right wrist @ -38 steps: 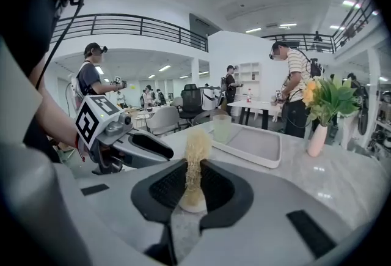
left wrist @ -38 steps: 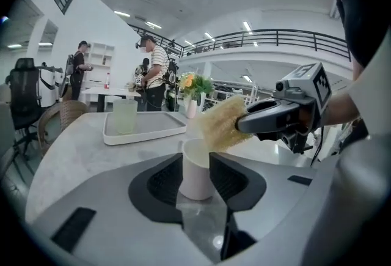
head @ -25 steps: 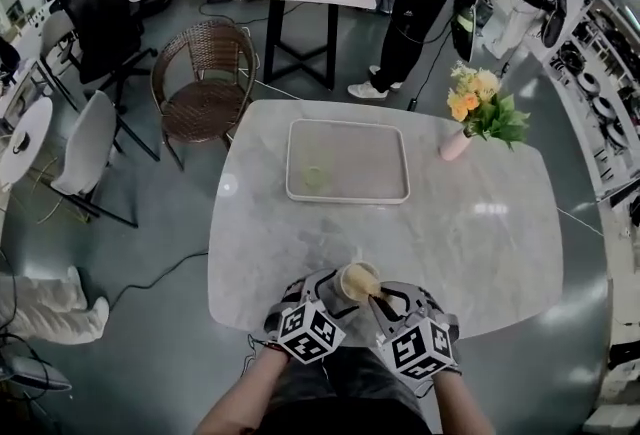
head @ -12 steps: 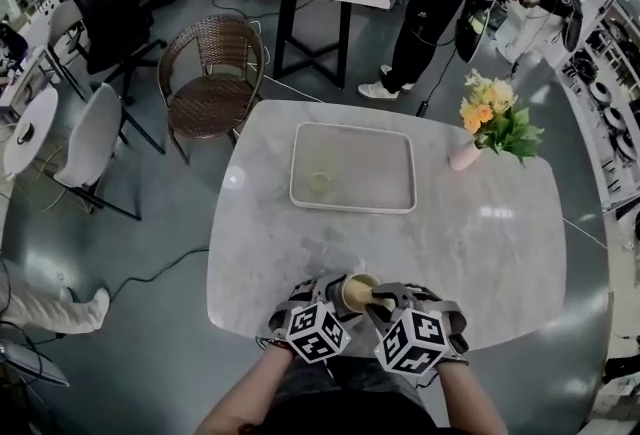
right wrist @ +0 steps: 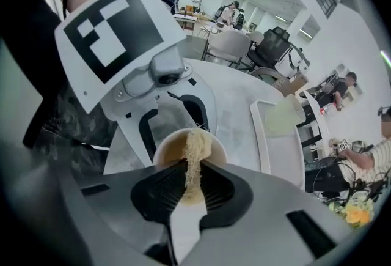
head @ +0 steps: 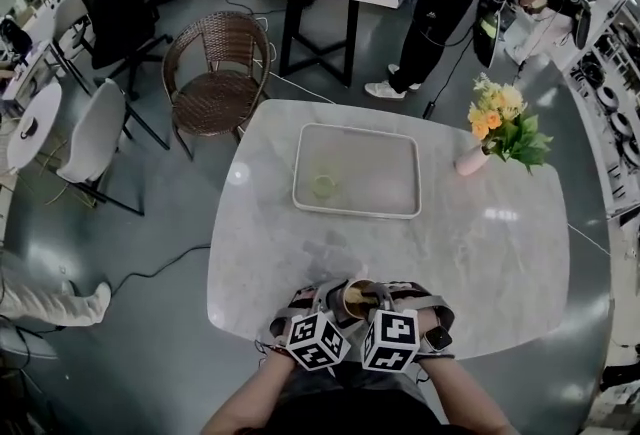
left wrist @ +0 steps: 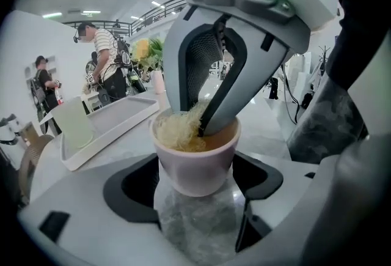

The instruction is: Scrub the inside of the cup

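At the worktop's (head: 480, 253) near edge, the left hand-held gripper (left wrist: 195, 191) clamps the cup (left wrist: 195, 164). The right hand-held gripper (right wrist: 185, 188), pinching a scrubber (right wrist: 197, 145), seemingly loofah, dips inside. Bare marble stretches to the tray (head: 356, 212).

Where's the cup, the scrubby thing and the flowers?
small pale pink cup (left wrist: 195, 168), left gripper view: its outer wall.
straw-coloured fibrous scrubber (left wrist: 174, 133), left gripper view: tuft inside the cup.
yellow and orange flowers (head: 498, 111), head view: the blooms.
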### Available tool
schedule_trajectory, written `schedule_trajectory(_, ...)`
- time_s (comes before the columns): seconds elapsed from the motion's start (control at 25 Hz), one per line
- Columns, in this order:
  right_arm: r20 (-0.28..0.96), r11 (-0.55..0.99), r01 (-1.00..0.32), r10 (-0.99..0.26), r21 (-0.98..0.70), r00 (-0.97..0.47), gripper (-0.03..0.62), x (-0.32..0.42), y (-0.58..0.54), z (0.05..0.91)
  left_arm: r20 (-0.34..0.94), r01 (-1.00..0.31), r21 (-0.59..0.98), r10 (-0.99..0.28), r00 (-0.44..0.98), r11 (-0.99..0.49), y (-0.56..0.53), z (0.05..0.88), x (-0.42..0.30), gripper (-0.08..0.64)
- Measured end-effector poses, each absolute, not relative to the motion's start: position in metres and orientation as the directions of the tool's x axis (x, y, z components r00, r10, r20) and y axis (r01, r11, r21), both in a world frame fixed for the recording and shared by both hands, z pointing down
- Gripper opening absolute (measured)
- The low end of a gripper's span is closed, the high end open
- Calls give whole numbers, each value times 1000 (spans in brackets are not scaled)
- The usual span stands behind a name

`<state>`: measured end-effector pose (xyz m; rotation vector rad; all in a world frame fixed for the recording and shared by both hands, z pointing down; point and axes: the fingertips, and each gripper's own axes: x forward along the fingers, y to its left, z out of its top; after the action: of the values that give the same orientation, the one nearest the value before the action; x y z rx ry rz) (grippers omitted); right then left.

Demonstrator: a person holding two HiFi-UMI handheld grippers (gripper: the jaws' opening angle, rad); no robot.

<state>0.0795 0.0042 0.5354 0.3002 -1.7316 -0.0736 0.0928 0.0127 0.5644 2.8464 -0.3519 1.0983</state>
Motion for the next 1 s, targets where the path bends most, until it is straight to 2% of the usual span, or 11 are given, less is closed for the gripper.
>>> schedule_trajectory(0.32,976,976,-116,-193,182,-97,60,77,0,548,678,-241,-19,-190,710,-970,14,565,92,376)
schedule_trajectory(0.76,949,947,-296,29,-127,-314,60,73,17,533,696,-236,-35,-193,692,-971,14,567,95,376)
schedule_trajectory(0.88,933,932,-325,37,-162,-358,60,75,18,519,700,-218,-42,-185,690,-975,15,566,95,376)
schedule_trajectory(1.0,945,941,-323,-8,-104,-327,60,79,11,512,710,-178,-40,-153,688,-983,14,568,95,376)
